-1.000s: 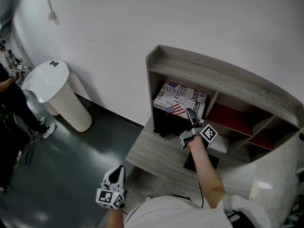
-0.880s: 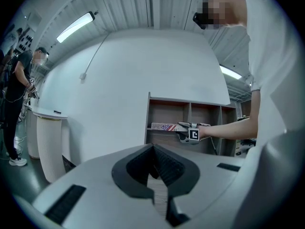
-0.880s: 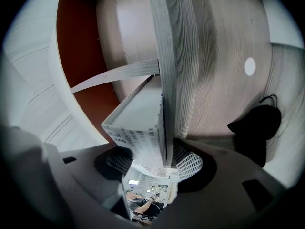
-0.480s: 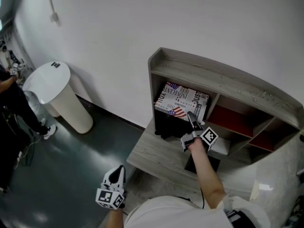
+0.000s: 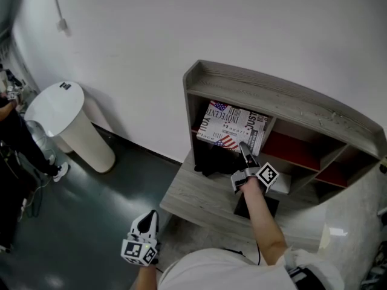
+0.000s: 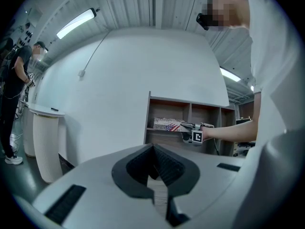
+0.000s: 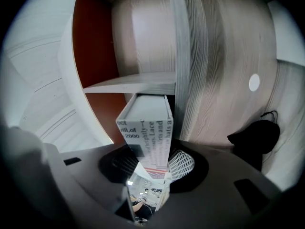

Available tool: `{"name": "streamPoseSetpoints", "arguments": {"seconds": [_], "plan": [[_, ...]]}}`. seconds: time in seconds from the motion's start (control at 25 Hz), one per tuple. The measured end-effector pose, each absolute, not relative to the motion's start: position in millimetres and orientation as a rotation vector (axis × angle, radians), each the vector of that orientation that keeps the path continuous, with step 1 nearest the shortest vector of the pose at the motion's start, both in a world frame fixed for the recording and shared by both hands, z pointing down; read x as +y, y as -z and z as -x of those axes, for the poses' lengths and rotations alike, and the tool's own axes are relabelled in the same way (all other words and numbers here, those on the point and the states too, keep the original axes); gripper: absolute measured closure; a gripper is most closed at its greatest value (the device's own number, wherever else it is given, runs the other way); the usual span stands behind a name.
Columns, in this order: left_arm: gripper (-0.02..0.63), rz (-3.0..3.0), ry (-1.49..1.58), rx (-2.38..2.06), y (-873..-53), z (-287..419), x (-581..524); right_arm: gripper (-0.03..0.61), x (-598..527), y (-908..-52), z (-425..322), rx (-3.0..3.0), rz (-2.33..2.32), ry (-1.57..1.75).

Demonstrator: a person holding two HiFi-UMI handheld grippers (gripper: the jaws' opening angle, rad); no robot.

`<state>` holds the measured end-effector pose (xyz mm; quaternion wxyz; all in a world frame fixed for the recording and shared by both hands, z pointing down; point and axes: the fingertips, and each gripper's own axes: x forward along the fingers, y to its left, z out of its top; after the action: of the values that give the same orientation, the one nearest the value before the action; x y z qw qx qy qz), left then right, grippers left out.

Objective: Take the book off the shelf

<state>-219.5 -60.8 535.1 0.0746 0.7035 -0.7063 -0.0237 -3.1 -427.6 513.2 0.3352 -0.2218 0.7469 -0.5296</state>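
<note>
A white book with a flag-and-newsprint cover lies in the upper left compartment of the grey wooden shelf. My right gripper reaches into that compartment. In the right gripper view the book stands spine-up between the jaws of the right gripper. The jaws are closing and both pads touch its covers. My left gripper hangs low over the dark floor, far from the shelf. Its fingers meet with nothing between them in the left gripper view, which shows the book from afar.
A black object lies on the shelf's lower board under the book, also visible as the black object. Red-backed compartments are to the right. A white round pedestal stands left, with a person at the far left.
The book's near end has tipped up slightly in the compartment. My right gripper stays at its edge, and the left gripper has not moved.
</note>
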Motion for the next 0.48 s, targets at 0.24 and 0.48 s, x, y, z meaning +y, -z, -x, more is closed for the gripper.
{"name": "streamPoseSetpoints", "arguments": {"seconds": [0.24, 0.48], "plan": [[0.597, -2.164, 0.083, -2.064, -536.0, 208.1, -74.8, 0.399, -422.6, -523.8, 0.0, 1.928, 0.571, 1.439], [0.597, -2.166, 0.097, -2.051, -539.3, 208.5, -70.4, 0.397, -414.1, -513.6, 0.2, 1.968, 0.558, 1.417]]}}
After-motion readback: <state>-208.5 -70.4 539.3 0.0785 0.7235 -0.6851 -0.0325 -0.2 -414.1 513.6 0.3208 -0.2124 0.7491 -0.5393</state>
